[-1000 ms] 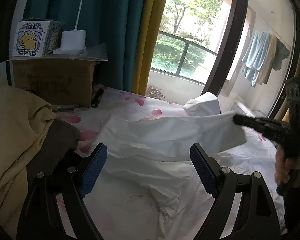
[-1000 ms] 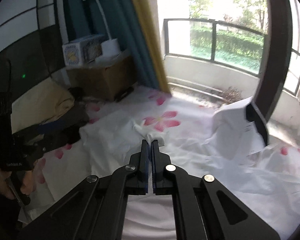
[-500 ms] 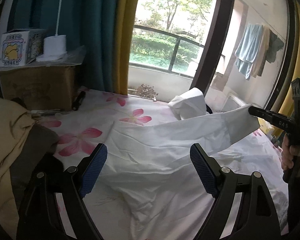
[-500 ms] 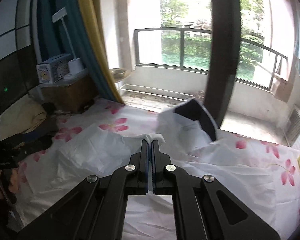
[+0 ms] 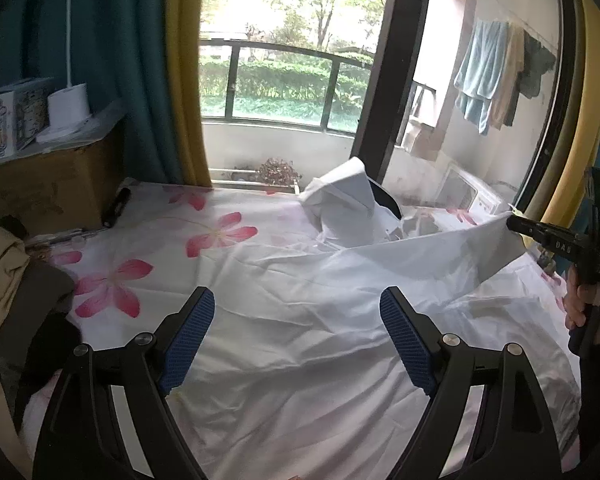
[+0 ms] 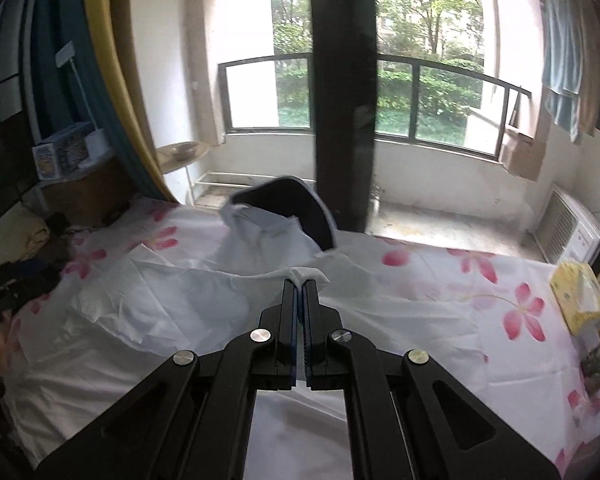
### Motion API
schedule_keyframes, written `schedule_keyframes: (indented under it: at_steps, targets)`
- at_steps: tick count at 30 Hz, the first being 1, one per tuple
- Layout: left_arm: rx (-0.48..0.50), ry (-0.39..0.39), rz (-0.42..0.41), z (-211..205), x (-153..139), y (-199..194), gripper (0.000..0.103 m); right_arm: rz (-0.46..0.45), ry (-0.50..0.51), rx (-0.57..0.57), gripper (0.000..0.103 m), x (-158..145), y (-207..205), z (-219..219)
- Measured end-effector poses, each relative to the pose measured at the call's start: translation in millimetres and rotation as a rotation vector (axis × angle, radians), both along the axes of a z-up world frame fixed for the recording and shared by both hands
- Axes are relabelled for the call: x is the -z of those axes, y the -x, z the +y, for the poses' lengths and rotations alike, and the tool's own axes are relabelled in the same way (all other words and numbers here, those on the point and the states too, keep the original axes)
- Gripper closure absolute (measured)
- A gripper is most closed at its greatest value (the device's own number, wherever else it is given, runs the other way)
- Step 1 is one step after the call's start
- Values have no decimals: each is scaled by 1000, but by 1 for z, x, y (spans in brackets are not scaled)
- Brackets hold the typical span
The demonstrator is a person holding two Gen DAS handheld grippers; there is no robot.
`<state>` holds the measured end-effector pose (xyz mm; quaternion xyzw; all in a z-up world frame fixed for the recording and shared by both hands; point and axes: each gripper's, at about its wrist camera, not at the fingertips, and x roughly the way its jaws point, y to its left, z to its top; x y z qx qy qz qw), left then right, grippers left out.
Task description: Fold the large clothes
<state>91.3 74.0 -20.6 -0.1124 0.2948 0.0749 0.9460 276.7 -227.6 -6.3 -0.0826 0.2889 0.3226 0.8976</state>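
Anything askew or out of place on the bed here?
Nothing damaged or spilled. The white shirt lies rumpled, its collar standing up, one sleeve pinched and lifted by the right gripper; the left gripper is open and empty.

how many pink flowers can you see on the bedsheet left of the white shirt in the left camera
4: one large nearest the left hand-held gripper, one mid-sheet, one by the curtain, one partial beside the clothes pile. The white shirt may hide others.

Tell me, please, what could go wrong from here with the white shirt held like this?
The right gripper pinches only a small tip of the sleeve, so it could slip free. The left gripper is open and holds nothing, so the white shirt could drag and bunch on the floral sheet.
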Motion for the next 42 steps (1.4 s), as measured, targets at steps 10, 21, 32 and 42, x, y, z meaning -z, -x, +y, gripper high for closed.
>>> schedule_keyframes:
  at_steps: [10,21,32,42]
  targets:
    - [40,-17,44,-24,5,-21,16,36,40,62,100,20,-30,-48]
    - [105,13,127,-21,31,-58,16,95,58,88,100,46,-53,-67]
    - [155,67,203,-11,68,-95,16,163,112,148,100,75,-75,-71]
    - [245,35,191,-14,46,-128,16,202,189,212,87,77,-87,-73]
